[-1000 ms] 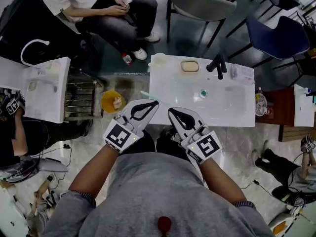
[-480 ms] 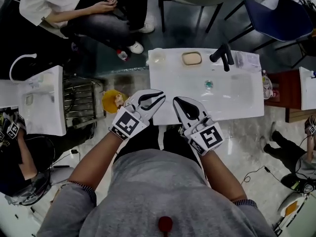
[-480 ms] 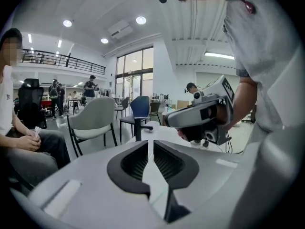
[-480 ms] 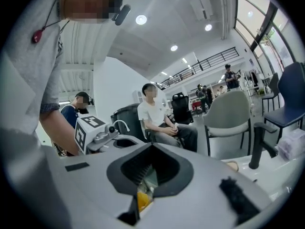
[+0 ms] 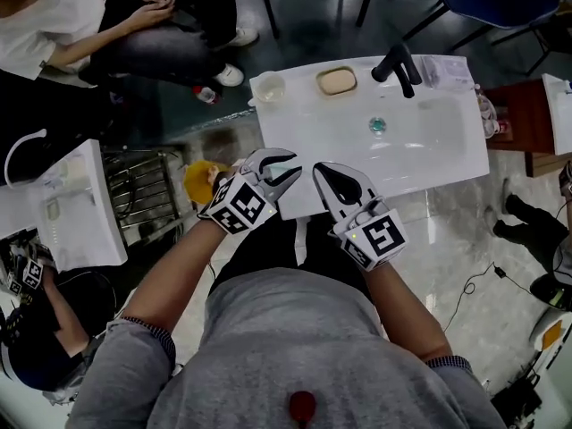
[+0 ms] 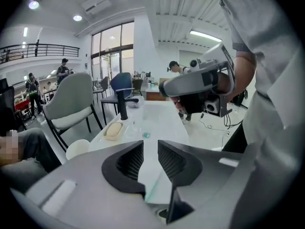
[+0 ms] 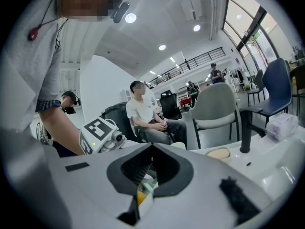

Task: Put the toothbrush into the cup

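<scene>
The toothbrush [image 6: 154,187] is a thin pale green stick lying on the white sink counter [image 5: 429,164] near its front left corner. I see it through the gap of my left gripper [image 6: 150,149], just below the jaws, which are opening with nothing between the pads. In the head view the left gripper [image 5: 294,166] hovers over that corner and hides the brush. The cup [image 5: 269,87] is white and stands at the counter's far left corner; the left gripper view shows the cup [image 6: 77,149] at lower left. My right gripper [image 5: 320,171] hangs shut beside the left one, empty.
A bar of soap [image 5: 337,80], a black faucet [image 5: 396,63] and a green drain plug [image 5: 378,125] sit on the counter. A yellow container [image 5: 200,183] is on the floor left of the counter. A seated person [image 5: 54,25] and chairs are beyond.
Both grippers have come down toward the counter's front edge, the left one farther. The left jaws went from shut to parted. The right jaws stayed shut.
</scene>
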`<act>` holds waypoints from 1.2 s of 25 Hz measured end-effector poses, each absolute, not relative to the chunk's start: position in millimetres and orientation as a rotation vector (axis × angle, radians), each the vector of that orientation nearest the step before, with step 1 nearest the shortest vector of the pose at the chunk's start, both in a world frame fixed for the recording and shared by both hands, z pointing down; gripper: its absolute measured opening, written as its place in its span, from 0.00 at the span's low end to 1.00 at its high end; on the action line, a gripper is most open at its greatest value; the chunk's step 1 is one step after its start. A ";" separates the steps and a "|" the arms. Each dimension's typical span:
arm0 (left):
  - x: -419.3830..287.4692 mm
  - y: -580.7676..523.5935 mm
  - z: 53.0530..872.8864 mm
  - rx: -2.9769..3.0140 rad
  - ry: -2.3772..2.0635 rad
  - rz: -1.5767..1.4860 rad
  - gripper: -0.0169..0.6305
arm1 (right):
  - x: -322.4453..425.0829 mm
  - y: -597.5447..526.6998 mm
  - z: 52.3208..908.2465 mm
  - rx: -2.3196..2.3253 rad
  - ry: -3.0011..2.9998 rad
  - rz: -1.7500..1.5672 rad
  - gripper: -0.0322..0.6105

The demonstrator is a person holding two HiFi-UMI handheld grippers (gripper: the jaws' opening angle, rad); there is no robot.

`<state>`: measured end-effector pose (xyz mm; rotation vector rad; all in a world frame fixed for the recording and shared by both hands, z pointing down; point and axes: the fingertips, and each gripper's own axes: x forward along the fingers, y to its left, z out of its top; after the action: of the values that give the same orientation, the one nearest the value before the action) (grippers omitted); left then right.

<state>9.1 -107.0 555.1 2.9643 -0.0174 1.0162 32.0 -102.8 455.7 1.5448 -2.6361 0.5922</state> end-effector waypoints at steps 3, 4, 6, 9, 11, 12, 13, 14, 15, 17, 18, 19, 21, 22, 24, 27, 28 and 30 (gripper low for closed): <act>10.9 -103.4 574.8 2.920 0.080 1.143 0.20 | 35.3 -100.2 465.0 1.572 -2.611 0.619 0.07; 10.9 -101.7 581.3 2.901 0.110 1.187 0.20 | 36.4 -99.6 468.0 1.581 -2.601 0.627 0.07; 10.6 -98.4 595.0 2.866 0.166 1.285 0.22 | 39.0 -99.7 473.9 1.598 -2.586 0.639 0.07; 8.8 -93.5 616.2 2.805 0.246 1.424 0.24 | 43.0 -100.6 481.2 1.626 -2.575 0.654 0.07; 6.1 -88.0 630.0 2.748 0.311 1.505 0.25 | 45.1 -99.8 483.2 1.647 -2.566 0.667 0.07; 5.1 -85.6 636.4 2.722 0.343 1.542 0.26 | 46.1 -99.1 484.2 1.655 -2.561 0.671 0.07; 4.7 -84.0 642.3 2.704 0.371 1.578 0.26 | 46.8 -98.4 485.7 1.658 -2.557 0.672 0.07; 4.9 -83.4 647.5 2.692 0.395 1.612 0.26 | 47.1 -97.9 487.4 1.656 -2.553 0.668 0.07; 5.7 -83.3 651.9 2.684 0.415 1.641 0.26 | 47.2 -97.6 489.2 1.651 -2.549 0.664 0.07; 8.1 -83.5 658.6 2.667 0.450 1.686 0.26 | 47.5 -97.1 492.0 1.647 -2.546 0.665 0.07; 9.3 -83.0 661.6 2.653 0.470 1.703 0.26 | 48.2 -96.9 493.5 1.648 -2.543 0.669 0.07; 10.2 -82.2 664.7 2.637 0.491 1.720 0.26 | 49.2 -96.8 495.1 1.651 -2.540 0.672 0.07; 10.7 -80.3 671.8 2.603 0.537 1.761 0.26 | 52.4 -96.9 498.7 1.662 -2.532 0.680 0.07; 9.9 -79.5 676.3 2.586 0.561 1.787 0.26 | 54.2 -97.2 500.4 1.668 -2.529 0.685 0.07; 7.2 -78.1 684.8 2.555 0.608 1.839 0.27 | 57.3 -97.7 503.0 1.679 -2.525 0.694 0.07; 5.4 -75.2 691.9 2.519 0.662 1.889 0.27 | 61.0 -97.7 505.1 1.697 -2.519 0.703 0.07; 5.1 -74.1 693.7 2.504 0.676 1.897 0.27 | 62.2 -97.6 505.6 1.703 -2.516 0.706 0.07; 5.4 -72.8 696.7 2.481 0.694 1.909 0.27 | 64.6 -97.1 506.3 1.714 -2.512 0.711 0.07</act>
<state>5.4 -72.8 696.7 2.4805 0.6938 1.9090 64.6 -97.1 506.3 1.7141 -2.5116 0.7107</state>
